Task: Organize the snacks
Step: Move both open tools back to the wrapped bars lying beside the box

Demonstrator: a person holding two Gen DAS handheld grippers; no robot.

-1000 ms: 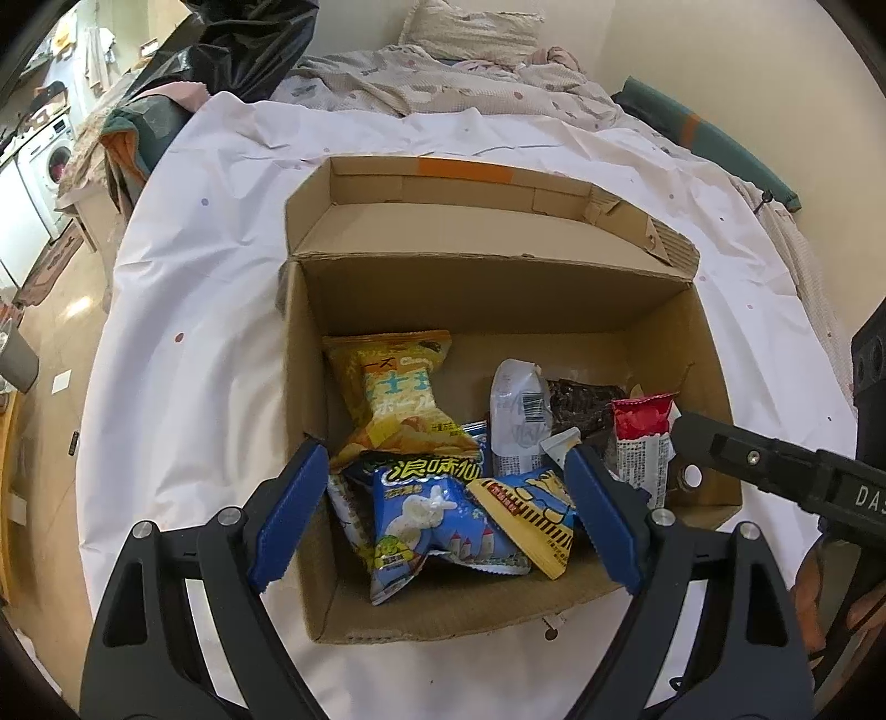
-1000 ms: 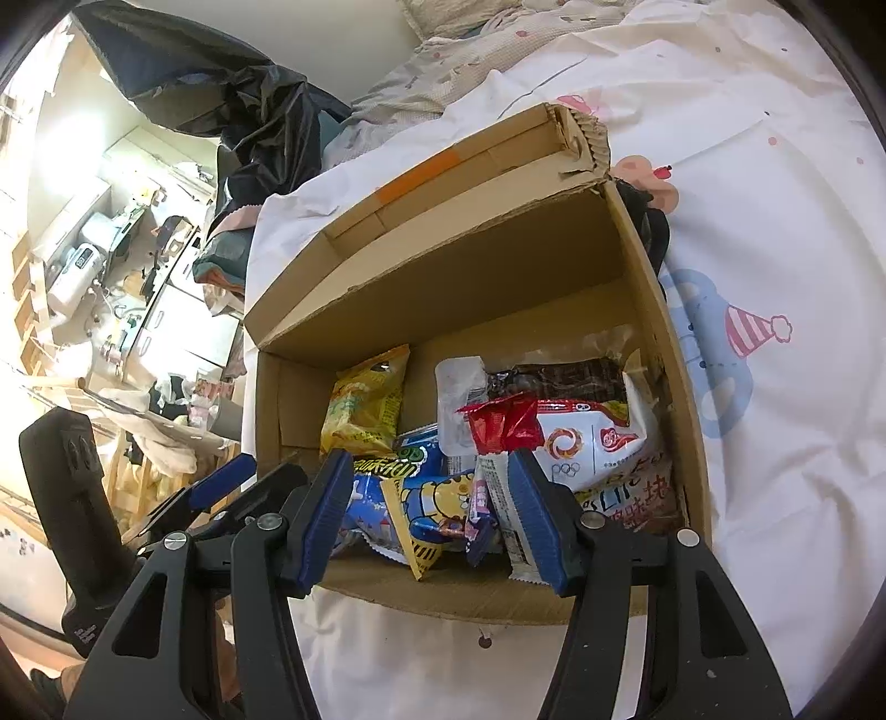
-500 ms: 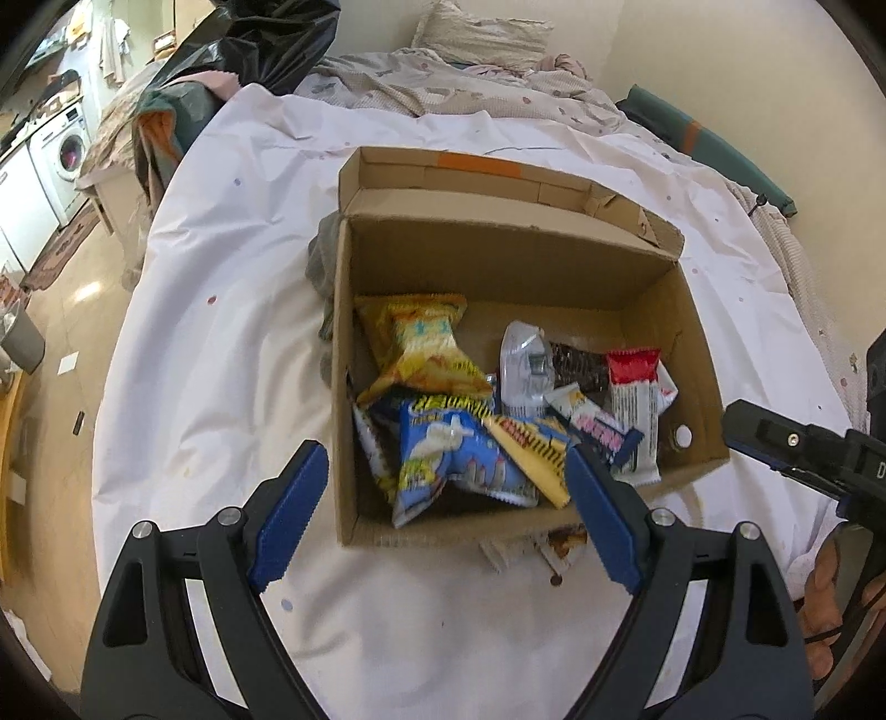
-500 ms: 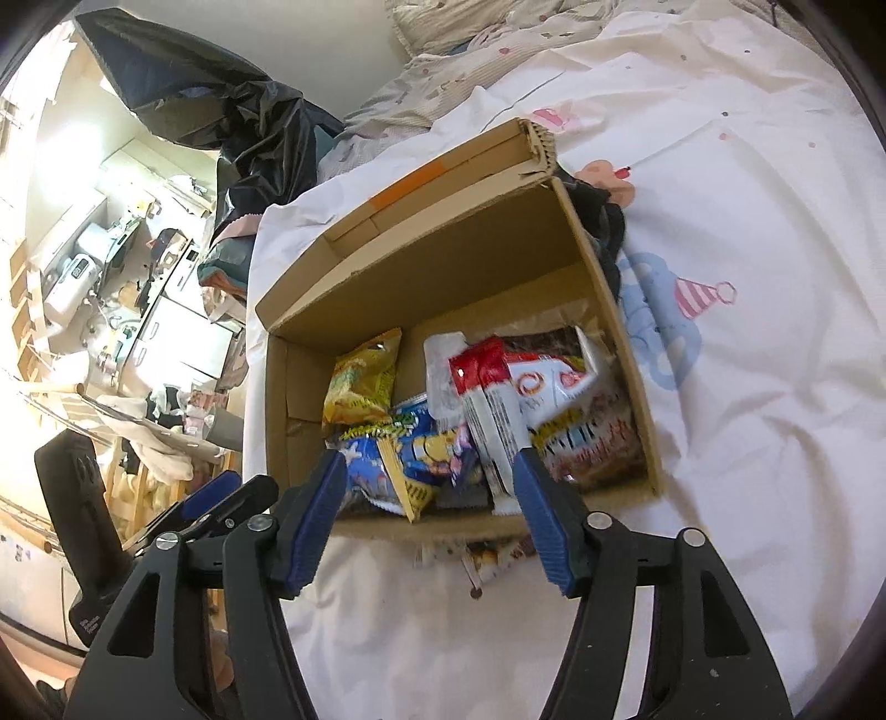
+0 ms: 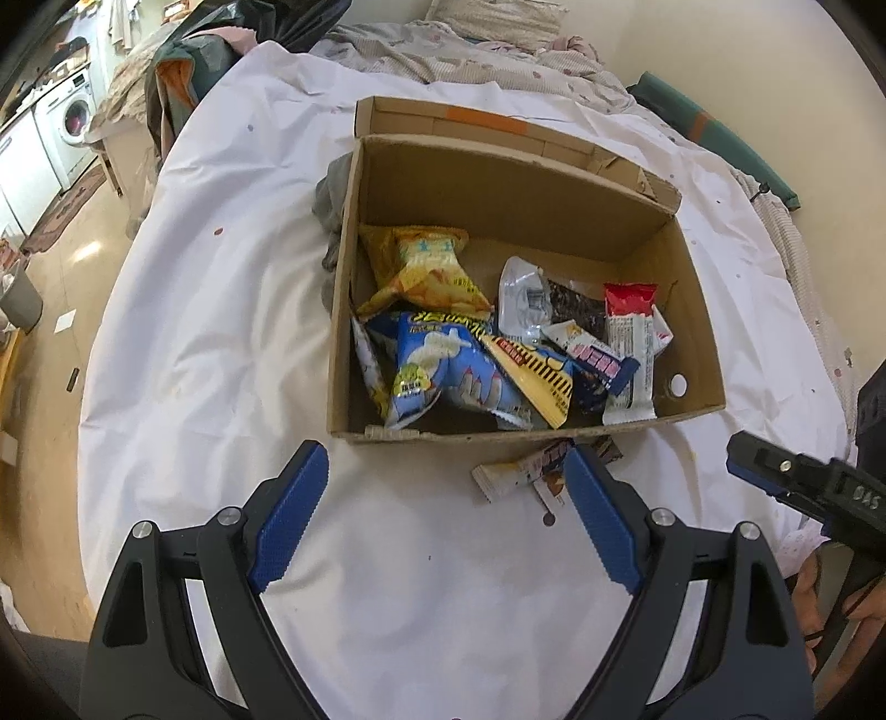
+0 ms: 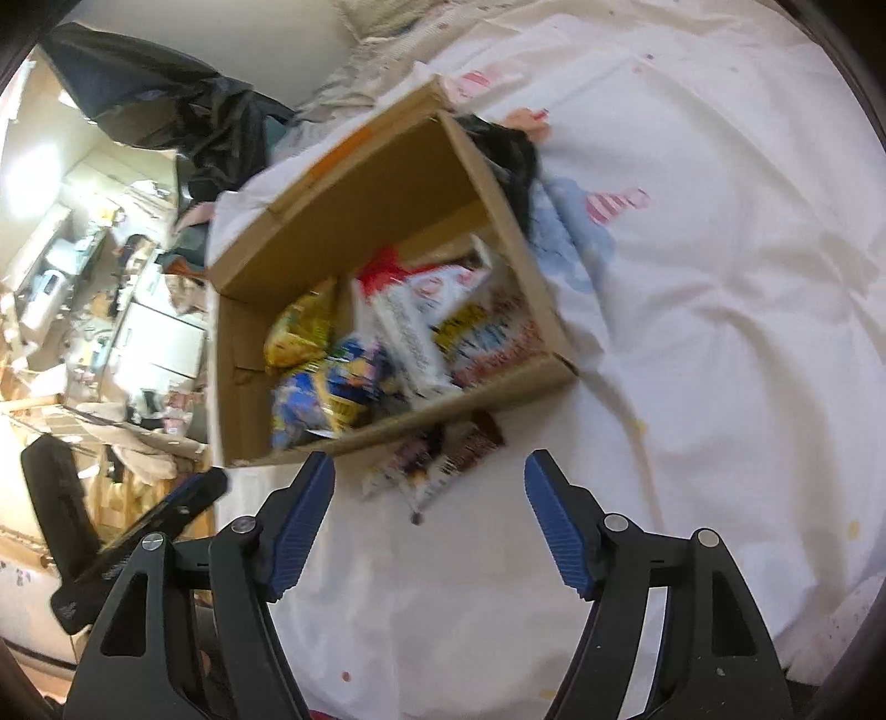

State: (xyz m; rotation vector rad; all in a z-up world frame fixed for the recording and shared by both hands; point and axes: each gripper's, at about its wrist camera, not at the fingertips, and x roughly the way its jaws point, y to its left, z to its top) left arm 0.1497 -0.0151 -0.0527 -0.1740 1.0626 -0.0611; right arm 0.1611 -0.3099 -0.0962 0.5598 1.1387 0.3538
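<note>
An open cardboard box (image 5: 498, 188) stands on a white sheet and holds several snack packets: a yellow bag (image 5: 426, 266), a blue bag (image 5: 443, 365) and a red-topped white bar (image 5: 628, 332). The box (image 6: 238, 354) shows blurred in the right wrist view. A couple of snack bars (image 5: 520, 471) lie on the sheet just outside the box's near wall, also in the right wrist view (image 6: 432, 465). My left gripper (image 5: 443, 471) is open and empty, near the box's front wall. My right gripper (image 6: 429, 471) is open and empty, above those loose bars.
The white sheet (image 5: 221, 332) covers the bed all round the box. A dark cloth (image 5: 329, 205) lies against the box's left wall. Rumpled bedding (image 5: 470, 50) and a black bag lie behind. A washing machine (image 5: 72, 116) stands far left.
Both grippers have pulled back from over the box toward me, both still open. The loose snack bars outside the box's near wall have come into view.
</note>
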